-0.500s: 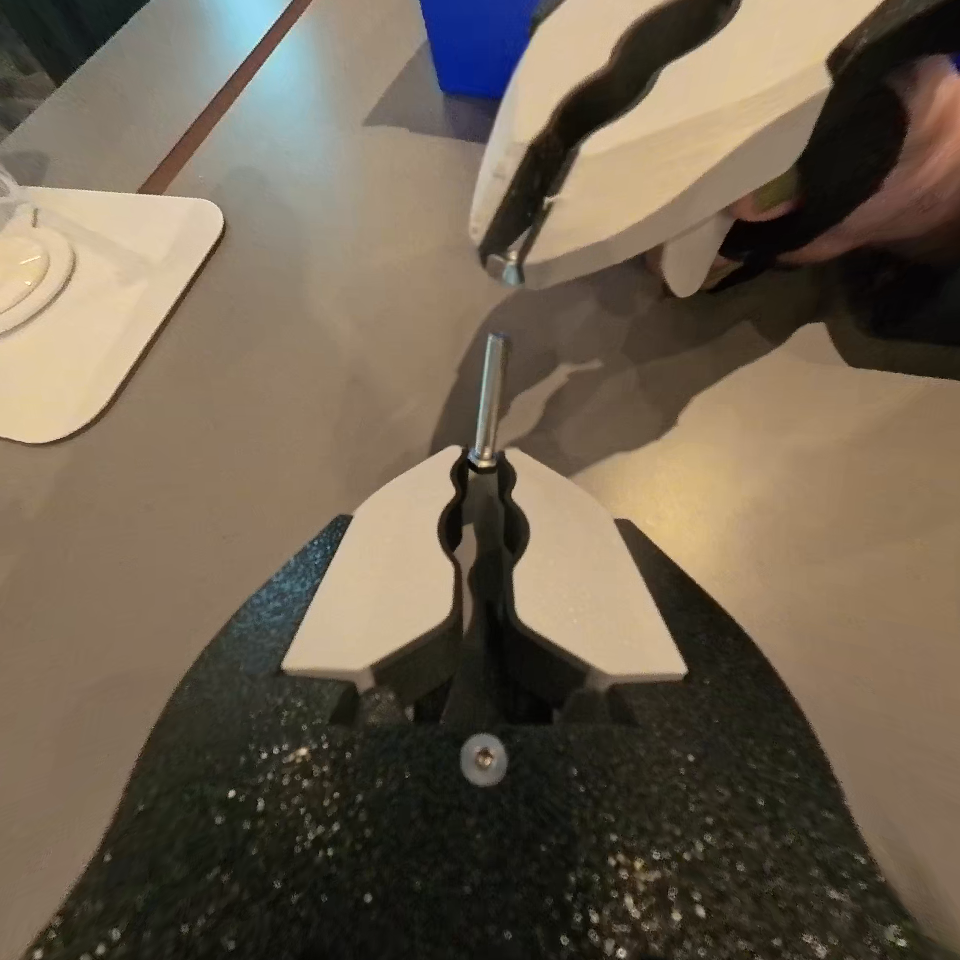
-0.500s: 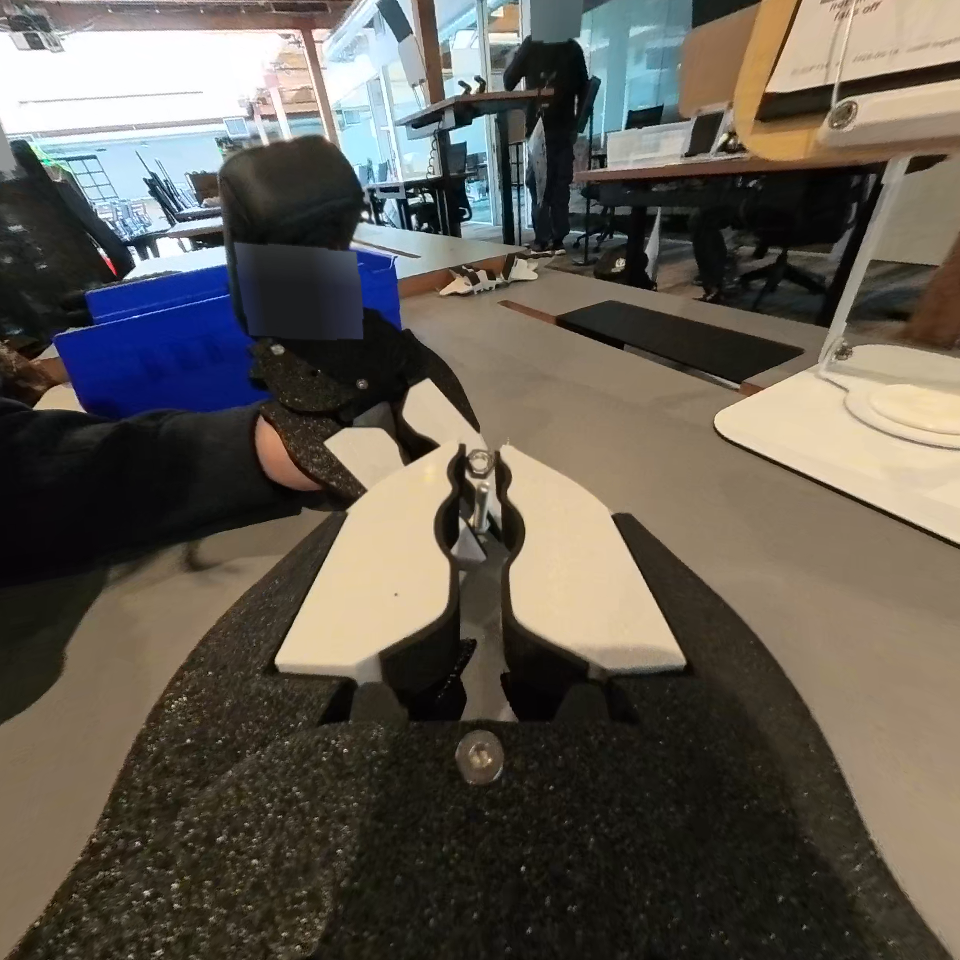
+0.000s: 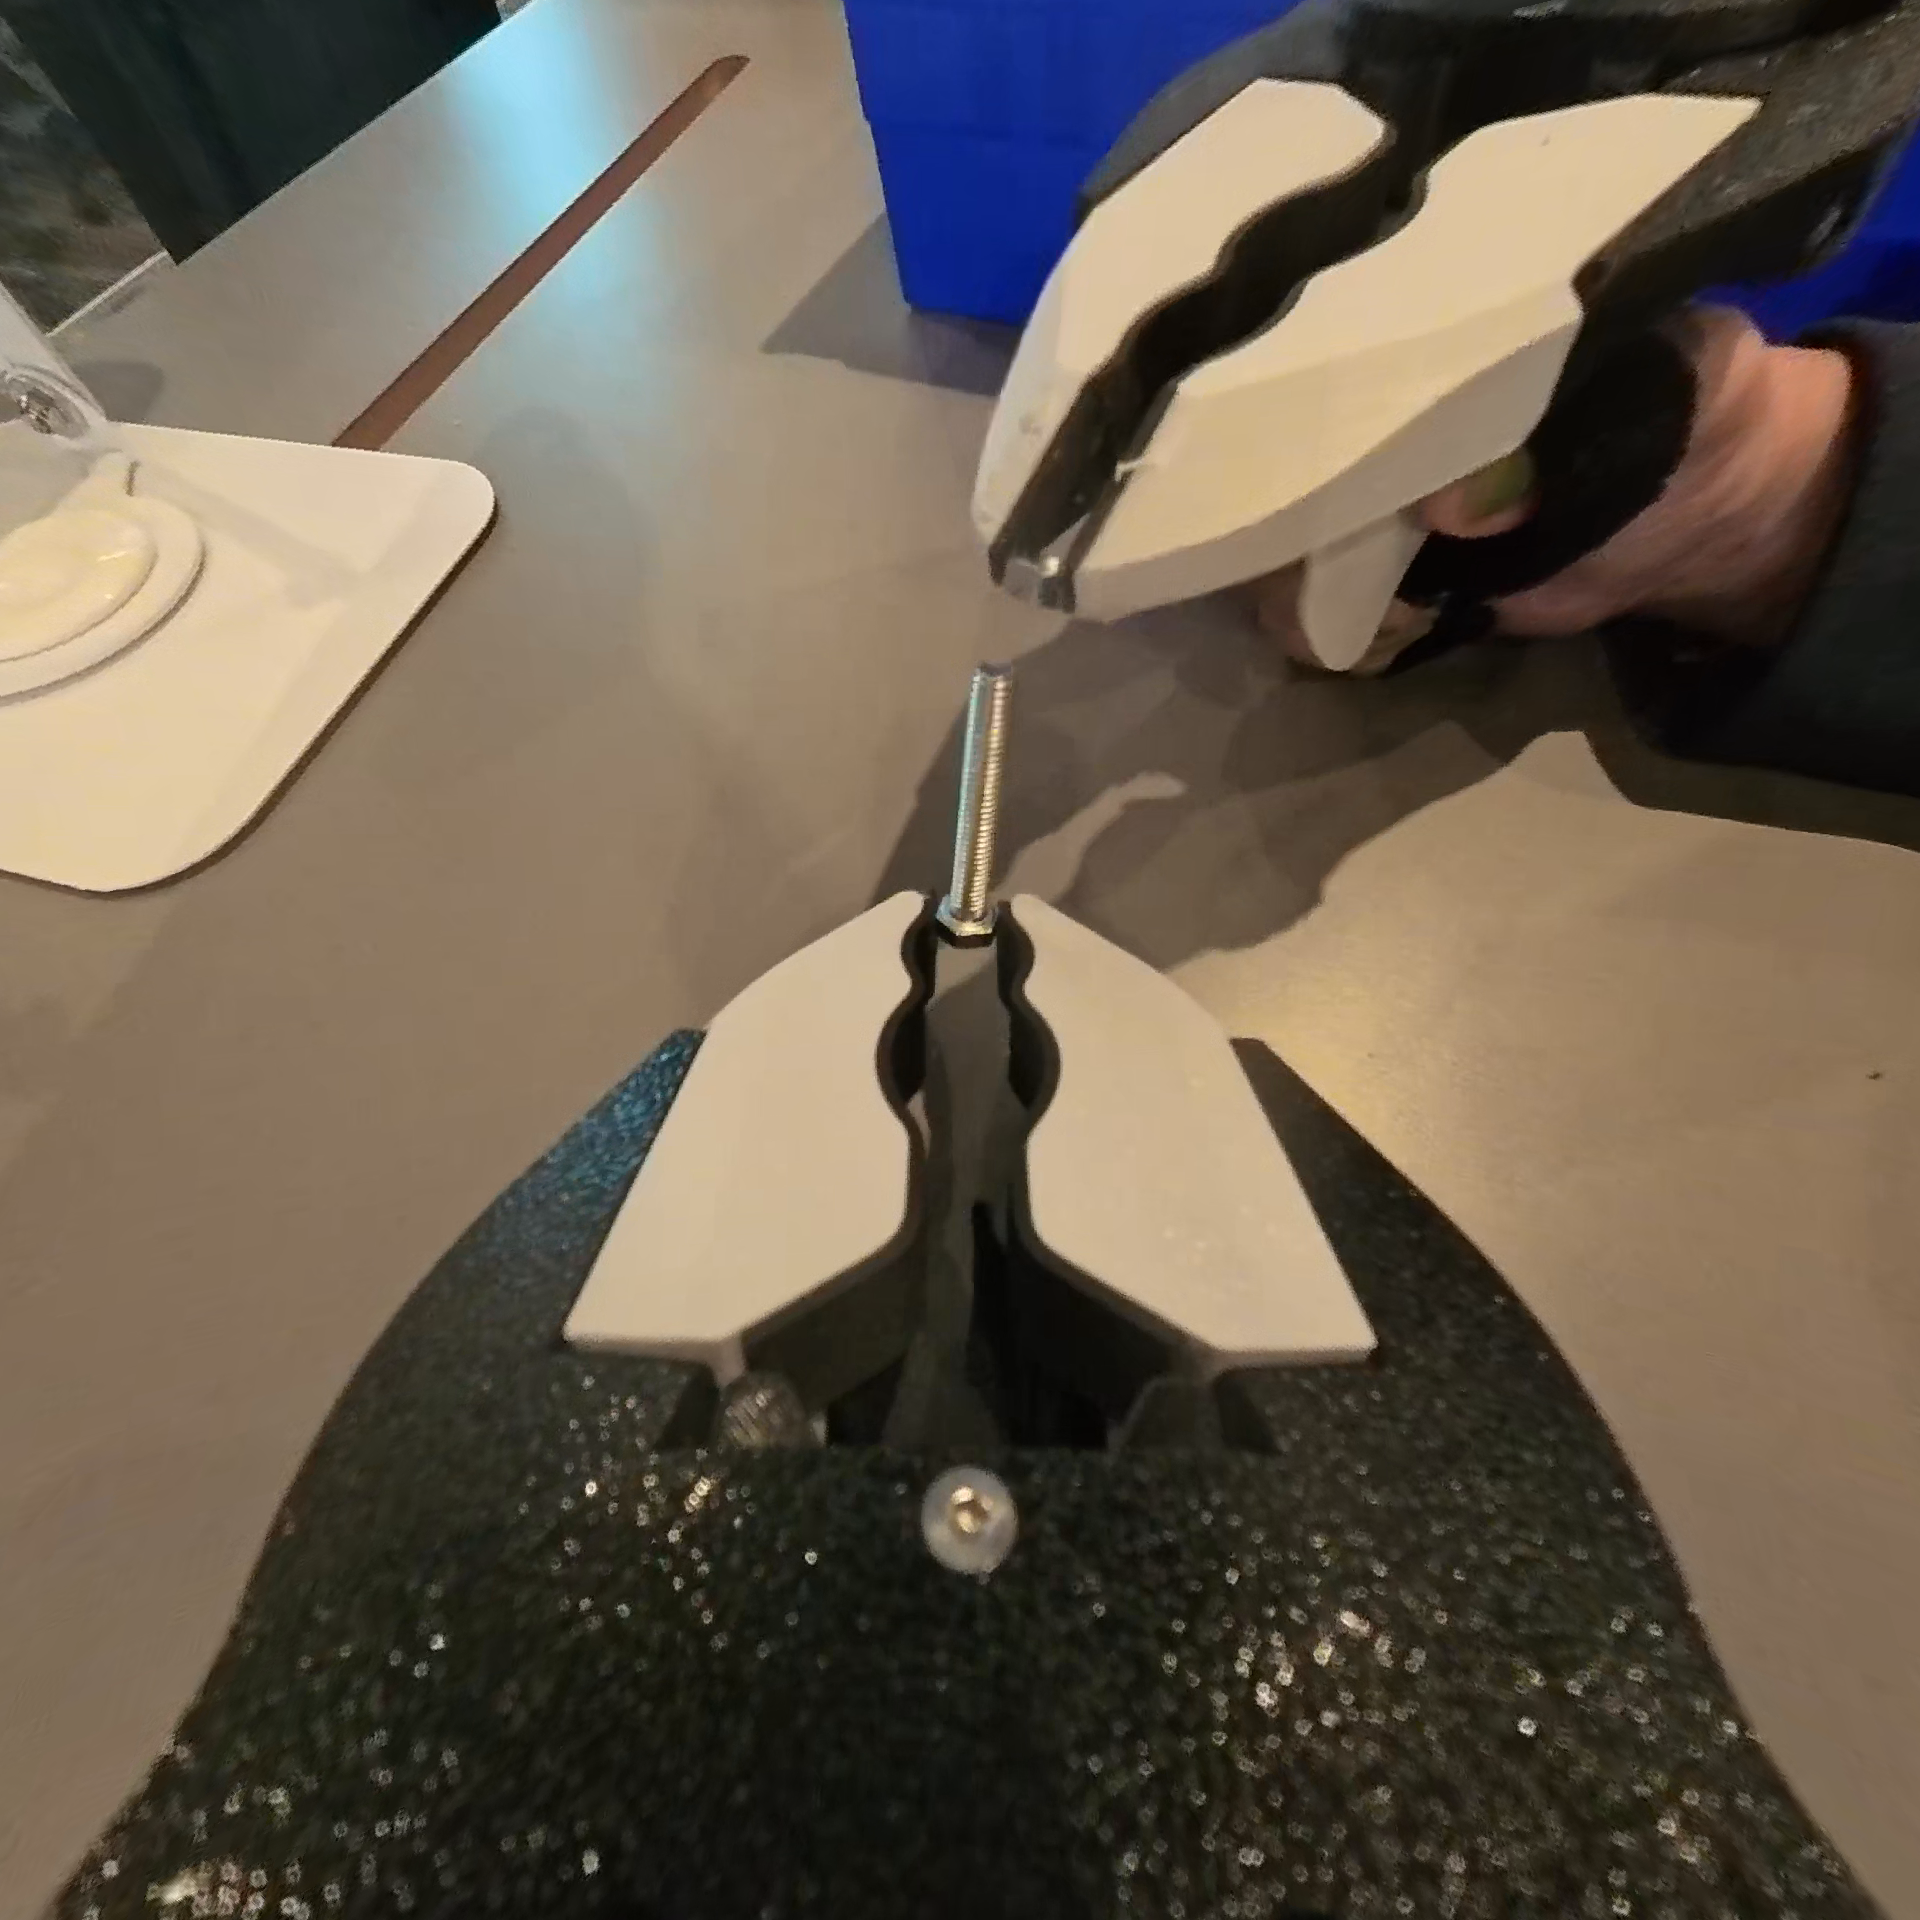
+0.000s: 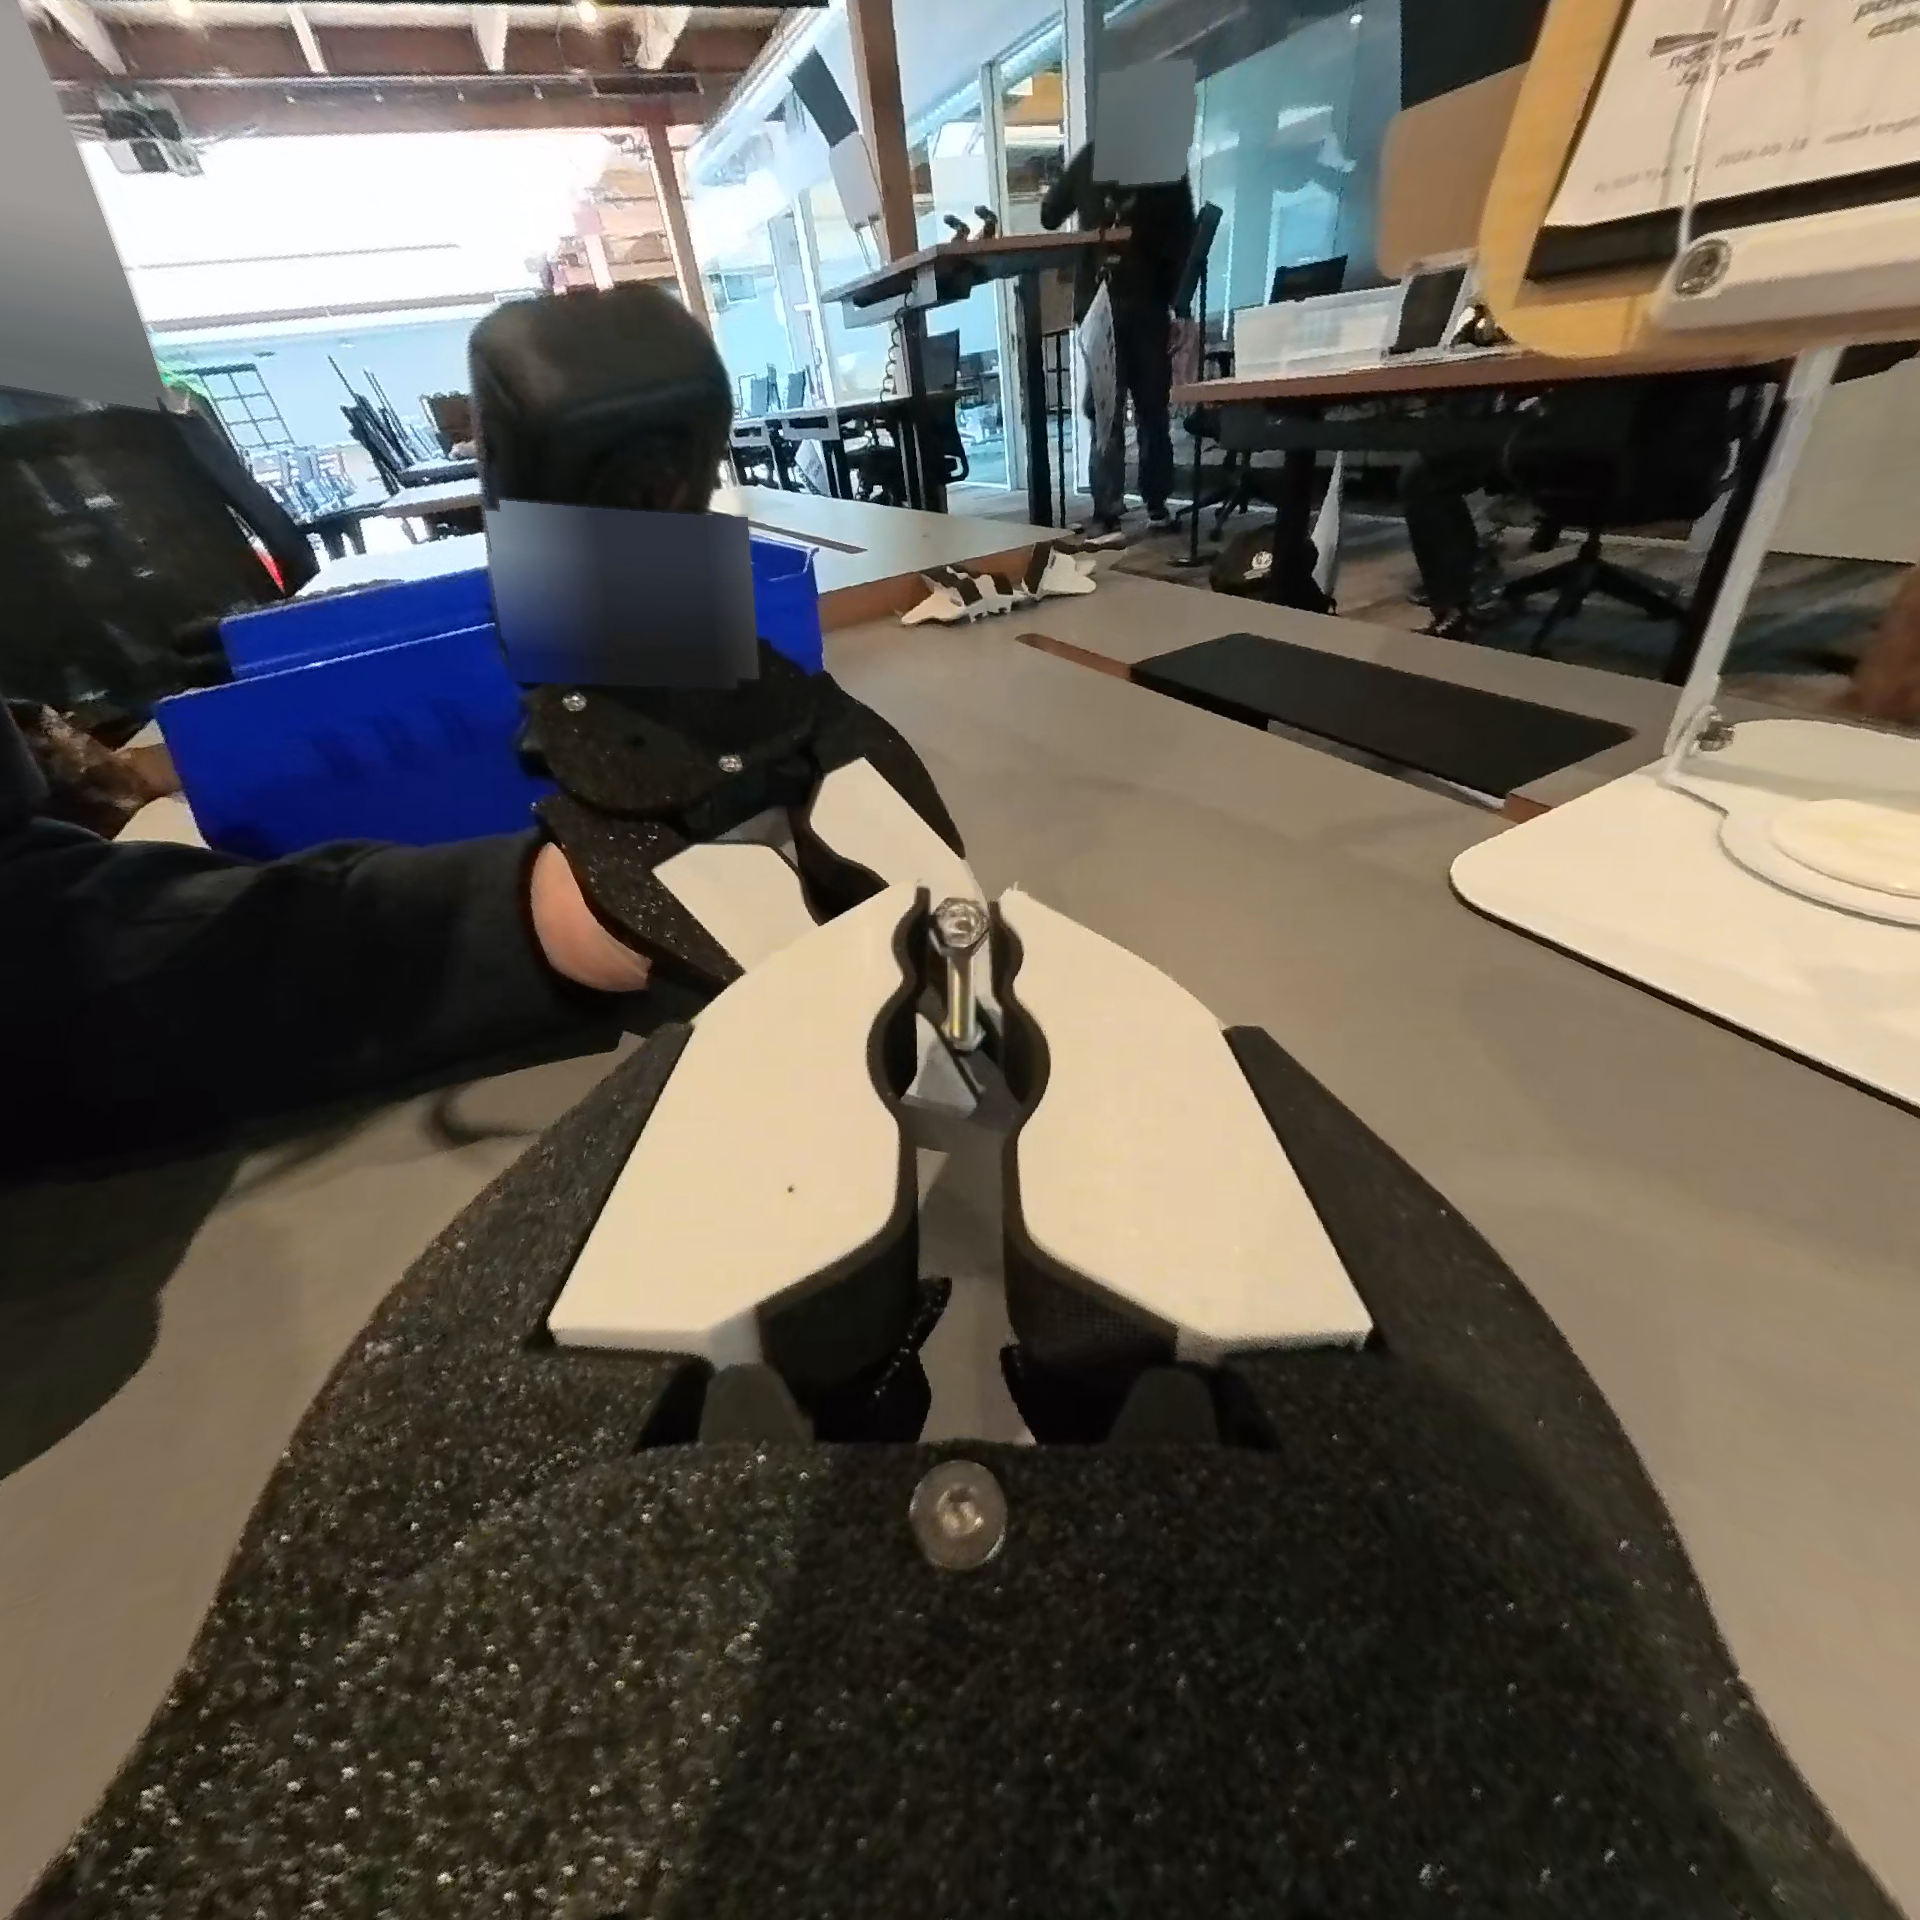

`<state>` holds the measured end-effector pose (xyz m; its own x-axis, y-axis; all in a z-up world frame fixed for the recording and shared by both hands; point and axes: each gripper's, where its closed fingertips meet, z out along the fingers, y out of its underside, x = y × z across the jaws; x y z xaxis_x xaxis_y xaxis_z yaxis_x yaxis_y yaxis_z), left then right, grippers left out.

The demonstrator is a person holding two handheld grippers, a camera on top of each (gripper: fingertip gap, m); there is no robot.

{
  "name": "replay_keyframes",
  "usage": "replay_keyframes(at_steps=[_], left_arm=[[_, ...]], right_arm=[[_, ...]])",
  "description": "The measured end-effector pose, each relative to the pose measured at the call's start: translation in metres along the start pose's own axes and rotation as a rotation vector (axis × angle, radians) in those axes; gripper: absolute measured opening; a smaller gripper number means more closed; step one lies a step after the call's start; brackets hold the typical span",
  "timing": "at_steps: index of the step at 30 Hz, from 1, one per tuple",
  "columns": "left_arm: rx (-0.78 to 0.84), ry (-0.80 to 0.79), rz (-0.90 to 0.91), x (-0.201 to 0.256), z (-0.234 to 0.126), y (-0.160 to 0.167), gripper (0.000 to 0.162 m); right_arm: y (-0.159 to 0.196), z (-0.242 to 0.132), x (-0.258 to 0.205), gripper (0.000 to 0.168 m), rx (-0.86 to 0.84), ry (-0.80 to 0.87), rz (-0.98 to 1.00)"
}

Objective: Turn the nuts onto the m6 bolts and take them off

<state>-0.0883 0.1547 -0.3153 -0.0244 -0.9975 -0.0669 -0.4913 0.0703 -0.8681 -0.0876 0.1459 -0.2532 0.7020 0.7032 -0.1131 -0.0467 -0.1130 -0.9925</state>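
Now the left gripper (image 3: 961, 925) is closed on the head of the long shiny silver bolt (image 3: 981, 790), which points up and away over the grey desk (image 3: 520, 935). The right gripper (image 3: 1039, 582) pinches the small silver nut (image 3: 1044, 577) at its tips. Half a second ago the nut sat a bit farther from the bolt tip; now it is just beside it, not touching. I think the nut still needs lining up before turning. The blue plastic bin (image 3: 966, 156) stands behind.
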Motion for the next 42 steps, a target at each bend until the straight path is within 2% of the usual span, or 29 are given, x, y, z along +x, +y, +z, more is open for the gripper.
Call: replay_keyframes(at_steps=[28,42], left_arm=[[-0.020,0.023,0.029,0.006,0.002,0.002,0.010],[0.003,0.033,0.012,0.005,0.000,-0.001,0.010]], right_arm=[[0.010,0.003,0.000,0.011,-0.081,0.029,-0.017],[0.008,0.001,-0.002,0.011,-0.066,0.007,-0.011]])
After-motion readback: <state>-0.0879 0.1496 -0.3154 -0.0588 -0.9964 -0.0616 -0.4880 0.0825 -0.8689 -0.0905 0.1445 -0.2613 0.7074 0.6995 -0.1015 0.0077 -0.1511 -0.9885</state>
